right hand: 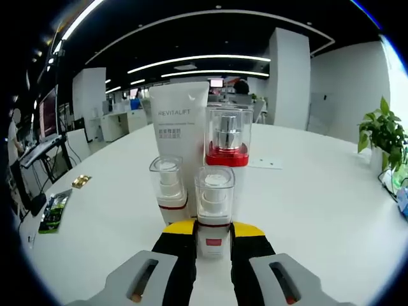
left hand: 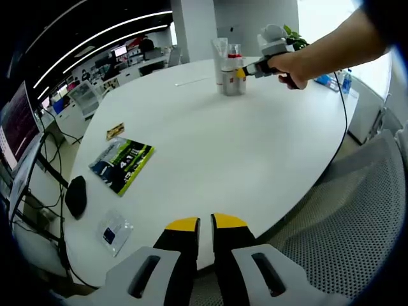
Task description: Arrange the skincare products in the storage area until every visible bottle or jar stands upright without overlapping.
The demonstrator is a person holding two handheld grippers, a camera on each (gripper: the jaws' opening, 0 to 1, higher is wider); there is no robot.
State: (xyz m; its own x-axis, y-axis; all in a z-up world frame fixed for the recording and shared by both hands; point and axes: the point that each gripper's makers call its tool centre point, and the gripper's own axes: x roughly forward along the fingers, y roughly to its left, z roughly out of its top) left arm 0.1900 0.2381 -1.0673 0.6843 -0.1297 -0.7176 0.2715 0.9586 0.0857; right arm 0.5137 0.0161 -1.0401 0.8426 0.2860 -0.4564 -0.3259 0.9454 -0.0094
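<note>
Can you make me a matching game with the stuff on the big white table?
Things:
1. small pump bottle
2. white REVITALIFT tube
3. green packet
4. black mouse

Where or how:
A. lying flat in the open, far from the bottles
B. at the table's edge
C. between the right gripper's yellow-tipped jaws
D. standing tall at the back of the group

Pairs: 1-C, 2-D, 3-A, 4-B
</note>
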